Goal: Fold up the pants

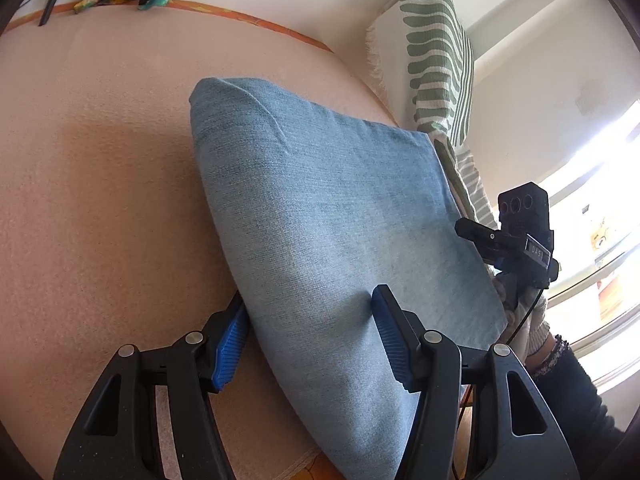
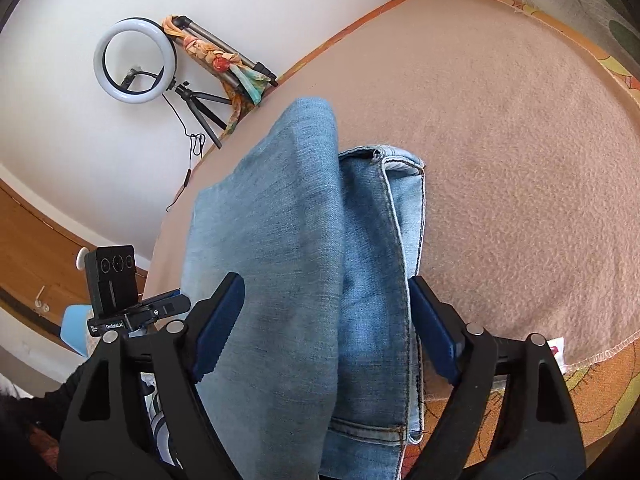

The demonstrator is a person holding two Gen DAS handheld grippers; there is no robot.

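Observation:
Folded light-blue denim pants (image 1: 328, 208) lie on a peach blanket (image 1: 100, 200) spread over a bed. My left gripper (image 1: 310, 296) straddles their near folded edge. Its left fingertip touches the edge low at the blanket, and its right fingertip dents the top of the denim. The pads do not clamp, so it is open. In the right wrist view the pants (image 2: 280, 240) show a waistband and a pocket seam under a raised upper layer. My right gripper (image 2: 326, 280) stands wide open across them, its left finger over the denim and its right finger beside the hem.
A green-striped cushion (image 1: 436, 60) leans against the wall behind the pants. A ring light on a tripod (image 2: 135, 60) and a colourful scarf (image 2: 224, 60) lie off the blanket's far corner. A gloved hand (image 1: 528, 316) holds the right gripper (image 1: 476, 240) by the bright window.

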